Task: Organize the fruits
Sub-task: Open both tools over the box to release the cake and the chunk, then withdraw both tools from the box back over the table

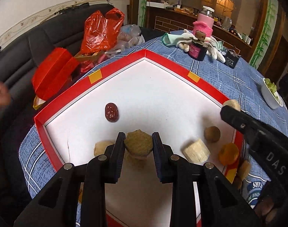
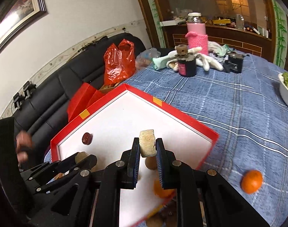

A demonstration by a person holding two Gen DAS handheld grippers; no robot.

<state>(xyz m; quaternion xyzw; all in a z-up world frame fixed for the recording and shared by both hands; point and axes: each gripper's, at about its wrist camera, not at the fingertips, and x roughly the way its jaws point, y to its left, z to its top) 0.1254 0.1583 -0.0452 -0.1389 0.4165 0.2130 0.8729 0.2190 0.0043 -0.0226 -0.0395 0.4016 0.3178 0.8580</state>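
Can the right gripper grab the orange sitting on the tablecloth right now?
Probably not yet: the right gripper is shut on a pale fibrous chunk. The path to the orange, outside the red tray, looks unobstructed.

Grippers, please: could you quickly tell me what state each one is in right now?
Left gripper: closed on a greenish-brown fibrous chunk over the red box.
Right gripper: closed on a pale fibrous block.

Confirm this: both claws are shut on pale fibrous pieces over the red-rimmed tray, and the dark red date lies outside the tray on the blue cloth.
Wrong on the date: the left wrist view shows it lying inside the red-rimmed tray, on its white floor. The rest stands.
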